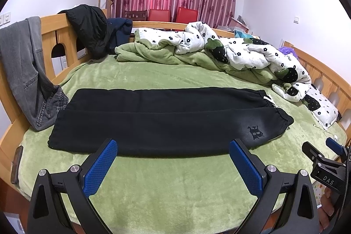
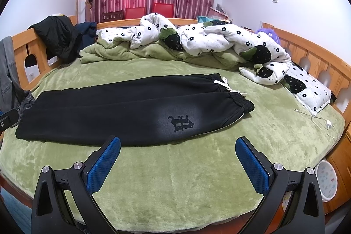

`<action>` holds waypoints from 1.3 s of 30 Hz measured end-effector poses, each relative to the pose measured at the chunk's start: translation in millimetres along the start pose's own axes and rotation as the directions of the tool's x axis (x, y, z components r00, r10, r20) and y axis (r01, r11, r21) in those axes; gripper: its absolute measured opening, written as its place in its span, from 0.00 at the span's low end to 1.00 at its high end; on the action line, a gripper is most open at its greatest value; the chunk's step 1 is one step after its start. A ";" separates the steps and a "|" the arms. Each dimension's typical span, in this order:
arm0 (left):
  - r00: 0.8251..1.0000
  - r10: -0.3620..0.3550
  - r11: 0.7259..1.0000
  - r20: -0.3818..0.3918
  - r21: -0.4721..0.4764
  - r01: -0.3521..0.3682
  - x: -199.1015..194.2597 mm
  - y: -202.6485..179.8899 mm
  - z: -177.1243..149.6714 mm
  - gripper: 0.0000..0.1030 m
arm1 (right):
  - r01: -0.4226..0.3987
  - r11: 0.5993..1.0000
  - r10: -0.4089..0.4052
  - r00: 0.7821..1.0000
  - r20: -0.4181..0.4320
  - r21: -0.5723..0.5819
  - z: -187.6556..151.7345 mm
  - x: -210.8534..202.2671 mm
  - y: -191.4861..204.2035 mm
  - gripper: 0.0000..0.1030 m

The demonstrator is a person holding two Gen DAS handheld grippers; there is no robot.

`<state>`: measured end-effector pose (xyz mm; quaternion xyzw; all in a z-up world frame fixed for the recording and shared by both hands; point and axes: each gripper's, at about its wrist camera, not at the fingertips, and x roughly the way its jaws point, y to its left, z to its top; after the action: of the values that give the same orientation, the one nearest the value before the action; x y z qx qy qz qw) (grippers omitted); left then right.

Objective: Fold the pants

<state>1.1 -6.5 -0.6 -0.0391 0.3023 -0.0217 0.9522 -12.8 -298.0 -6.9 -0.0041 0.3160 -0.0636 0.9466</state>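
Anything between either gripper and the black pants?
Nothing visible. The left gripper and right gripper are both open, with only bare green blanket between them and the near edge of the black pants. The charger cable lies off to the right.

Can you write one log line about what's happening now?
pants: flat on bed, legs together | left gripper: open, empty | right gripper: open, empty | fold: not started

Left gripper (image 1: 173,145), right gripper (image 2: 178,142): black angular frames, blue dimple-textured pads (image 1: 101,166), silver round screw heads at the pivots. "DAS" in white lettering on one body. Bare skin, probably fingers (image 1: 326,207), at the frame edge.
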 end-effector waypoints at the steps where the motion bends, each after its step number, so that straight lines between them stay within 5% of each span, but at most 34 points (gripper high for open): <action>1: 1.000 0.000 1.000 0.000 0.000 0.000 -0.2 -0.7 0.1 1.00 | 0.000 1.000 0.000 1.000 -0.001 0.000 -0.1 0.0 0.2 1.00; 24: 1.000 0.009 1.000 -0.020 -0.018 -0.009 2.2 -10.0 -3.3 1.00 | -0.018 1.000 0.018 1.000 -0.009 0.006 -1.5 5.3 0.4 1.00; 39: 0.997 0.018 0.997 -0.082 -0.069 -0.023 54.1 32.9 -15.3 1.00 | 0.002 0.999 -0.003 1.000 -0.012 -0.047 -6.4 35.2 20.7 1.00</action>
<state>37.0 21.8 -47.0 -0.0686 0.3415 -0.0027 0.9374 13.6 -281.6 -34.1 -0.0264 0.3233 -0.0572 0.9442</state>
